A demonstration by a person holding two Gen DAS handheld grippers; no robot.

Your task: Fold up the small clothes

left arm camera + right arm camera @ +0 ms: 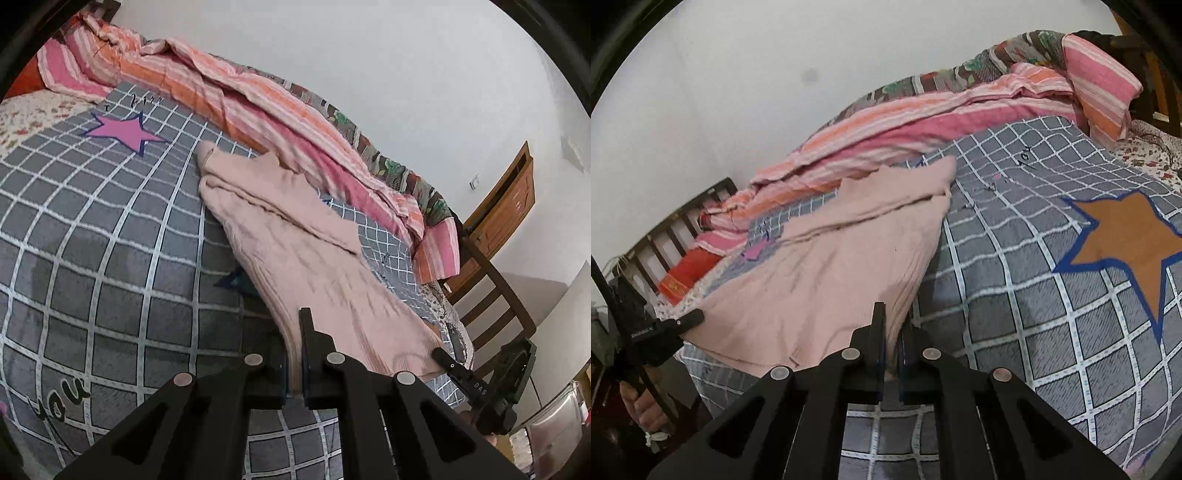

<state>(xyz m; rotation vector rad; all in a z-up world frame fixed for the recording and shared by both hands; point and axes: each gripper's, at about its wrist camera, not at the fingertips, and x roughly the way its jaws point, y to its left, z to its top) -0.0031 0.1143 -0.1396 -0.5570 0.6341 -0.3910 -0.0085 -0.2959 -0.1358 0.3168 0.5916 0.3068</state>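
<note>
pink knit garment, lengthwise away, near hem apparently lifted

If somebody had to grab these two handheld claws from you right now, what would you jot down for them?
Left gripper: shut on the near left corner of the pink garment.
Right gripper: shut on the near right corner of it.
Garment: spread on the grey checked bedcover, far end with a sleeve folded across, near edge lifted off the cover.
Done: both near corners gripped.
Left: probably carry the near edge toward the far end to fold it, then release.
</note>
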